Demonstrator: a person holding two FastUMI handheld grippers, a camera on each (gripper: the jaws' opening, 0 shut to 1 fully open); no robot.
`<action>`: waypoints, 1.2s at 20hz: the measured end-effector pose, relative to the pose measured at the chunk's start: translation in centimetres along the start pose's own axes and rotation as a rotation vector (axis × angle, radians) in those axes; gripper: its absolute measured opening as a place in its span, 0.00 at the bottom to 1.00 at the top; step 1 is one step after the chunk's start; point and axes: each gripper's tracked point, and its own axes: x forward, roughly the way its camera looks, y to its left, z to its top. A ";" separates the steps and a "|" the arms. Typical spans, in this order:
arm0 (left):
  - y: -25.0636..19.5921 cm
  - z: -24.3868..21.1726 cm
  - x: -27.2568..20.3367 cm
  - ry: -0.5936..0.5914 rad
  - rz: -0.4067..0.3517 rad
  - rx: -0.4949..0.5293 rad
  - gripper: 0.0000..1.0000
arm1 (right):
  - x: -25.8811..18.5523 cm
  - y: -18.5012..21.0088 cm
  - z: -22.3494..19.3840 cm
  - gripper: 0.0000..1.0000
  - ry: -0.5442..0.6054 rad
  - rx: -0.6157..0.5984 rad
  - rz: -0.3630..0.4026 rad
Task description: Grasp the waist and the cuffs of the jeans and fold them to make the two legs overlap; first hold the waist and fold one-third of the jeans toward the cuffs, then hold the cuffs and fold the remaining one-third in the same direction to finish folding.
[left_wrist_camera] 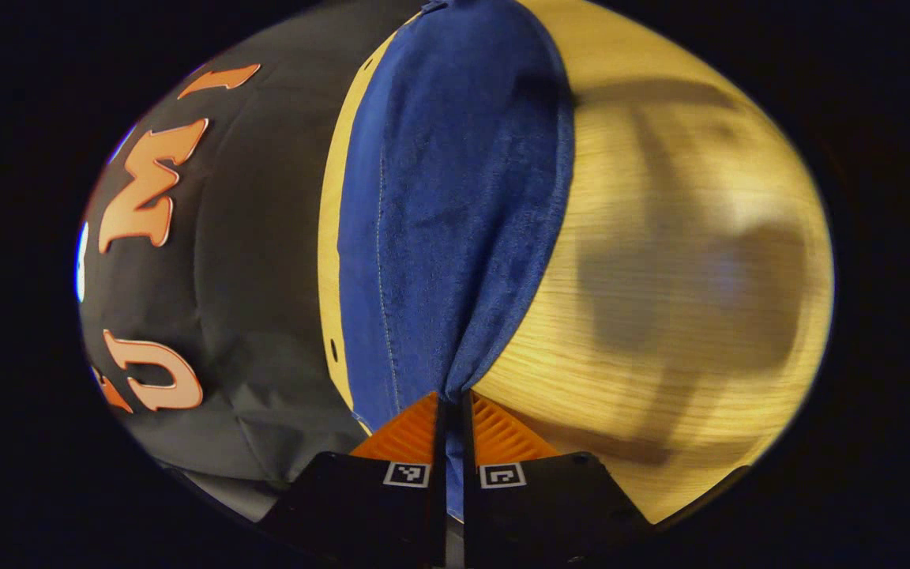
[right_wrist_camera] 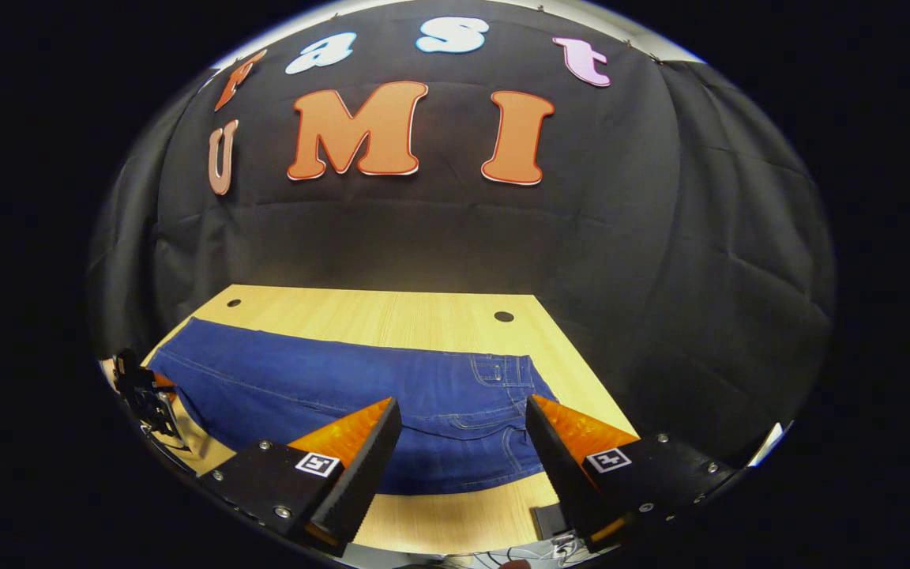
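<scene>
Blue jeans (right_wrist_camera: 360, 387) lie flat across the wooden table (right_wrist_camera: 392, 312), waist with belt loops and pocket at the right end (right_wrist_camera: 502, 371), legs running left. My right gripper (right_wrist_camera: 463, 427) hovers open above the near side of the waist, touching nothing. At the far left of the right gripper view the other gripper (right_wrist_camera: 147, 395) sits at the cuff end. In the left gripper view, my left gripper (left_wrist_camera: 453, 403) is shut on the cuff edge of the jeans (left_wrist_camera: 447, 221), whose cloth stretches away from the fingertips over the table (left_wrist_camera: 676, 261).
Two small round holes (right_wrist_camera: 504, 316) mark the table's far edge near the black cloth wall. Bare wood lies between the jeans and the near edge (right_wrist_camera: 439, 518). A shadow falls on the table (left_wrist_camera: 660, 300) in the left gripper view.
</scene>
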 end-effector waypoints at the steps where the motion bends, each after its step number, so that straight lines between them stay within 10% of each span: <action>1: -0.5 -0.1 0.3 0.002 -0.045 -0.051 0.09 | 0.0 -0.3 0.0 0.97 -0.009 -0.039 -0.010; 4: -0.8 -0.2 -0.4 -0.006 -0.107 -0.208 0.02 | 0.0 -0.8 0.9 0.96 -0.066 -0.186 -0.008; 13: -0.4 1.2 -0.8 -0.002 -0.119 -0.176 0.03 | 0.1 -5.0 -1.5 0.97 -0.098 -0.952 -0.007; 24: -0.8 1.4 -0.2 0.024 -0.171 -0.148 0.03 | 6.5 -5.3 -14.4 0.98 0.108 -1.446 0.253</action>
